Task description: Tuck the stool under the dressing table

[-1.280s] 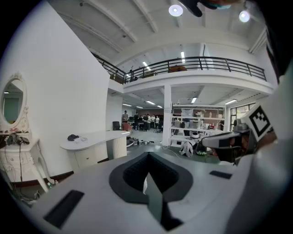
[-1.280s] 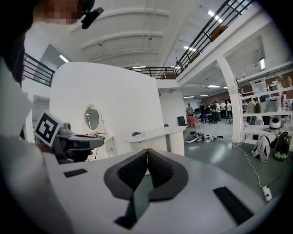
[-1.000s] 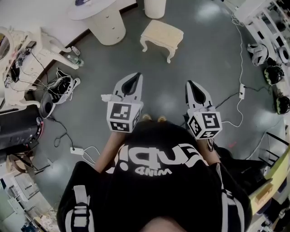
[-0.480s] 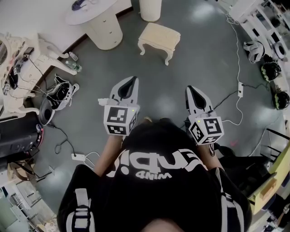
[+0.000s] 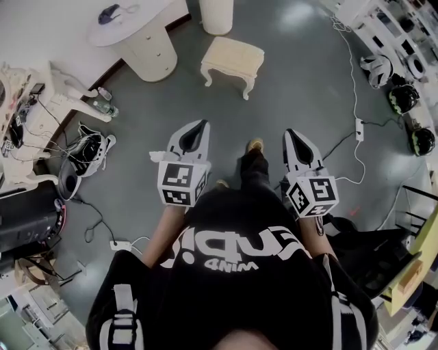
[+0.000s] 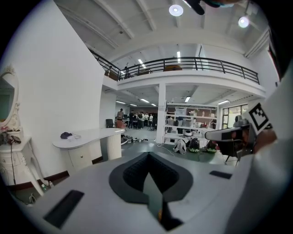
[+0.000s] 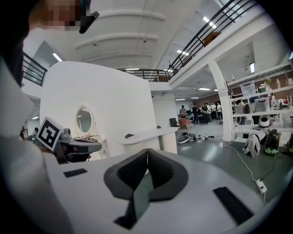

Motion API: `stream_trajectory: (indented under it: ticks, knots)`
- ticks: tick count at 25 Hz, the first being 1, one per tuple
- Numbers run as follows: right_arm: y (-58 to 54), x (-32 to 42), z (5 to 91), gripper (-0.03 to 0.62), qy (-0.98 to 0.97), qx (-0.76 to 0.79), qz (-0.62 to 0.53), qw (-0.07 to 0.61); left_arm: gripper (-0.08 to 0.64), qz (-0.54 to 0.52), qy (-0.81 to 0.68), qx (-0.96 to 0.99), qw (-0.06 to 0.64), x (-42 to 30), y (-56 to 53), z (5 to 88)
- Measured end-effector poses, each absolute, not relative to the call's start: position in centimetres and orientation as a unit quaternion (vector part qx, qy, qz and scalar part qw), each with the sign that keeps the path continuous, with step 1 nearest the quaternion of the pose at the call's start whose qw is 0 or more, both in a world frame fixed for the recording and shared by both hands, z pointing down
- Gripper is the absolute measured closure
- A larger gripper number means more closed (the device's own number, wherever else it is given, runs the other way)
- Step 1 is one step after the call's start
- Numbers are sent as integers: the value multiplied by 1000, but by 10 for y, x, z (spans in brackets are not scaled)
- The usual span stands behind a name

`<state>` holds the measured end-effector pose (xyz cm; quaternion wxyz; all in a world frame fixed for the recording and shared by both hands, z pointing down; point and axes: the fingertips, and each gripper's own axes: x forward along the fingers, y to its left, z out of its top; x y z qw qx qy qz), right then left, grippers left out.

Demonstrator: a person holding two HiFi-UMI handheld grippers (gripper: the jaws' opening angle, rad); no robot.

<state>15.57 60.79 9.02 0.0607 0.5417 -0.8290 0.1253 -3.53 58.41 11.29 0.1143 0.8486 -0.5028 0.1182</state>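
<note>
Your left claw (image 5: 199, 127) with jaws pressed together on nothing, your right claw (image 5: 291, 135) beside it likewise closed and empty, both over the grey floor (image 5: 308, 75), cream stool (image 5: 233, 57) well ahead of you, standing just beside the curved white dressing table (image 5: 140, 19), not under it

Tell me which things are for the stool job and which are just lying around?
For the job:
- stool
- mirrored dressing table
- left gripper and right gripper, both shut and empty

Just lying about:
- curved white desk
- power strip
- black-and-white gear on the floor
</note>
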Motion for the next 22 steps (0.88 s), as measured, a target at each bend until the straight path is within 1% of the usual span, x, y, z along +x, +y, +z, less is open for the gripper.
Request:
stream_trajectory:
  ticks: [14,22]
  knots:
    - [565,195,104,569,-814,562,135,52,552,134,-492,852,117,-5,537,128]
    - [510,200,106,569,-821,551,140,55,552,134,-503,845,123,-1,485,129]
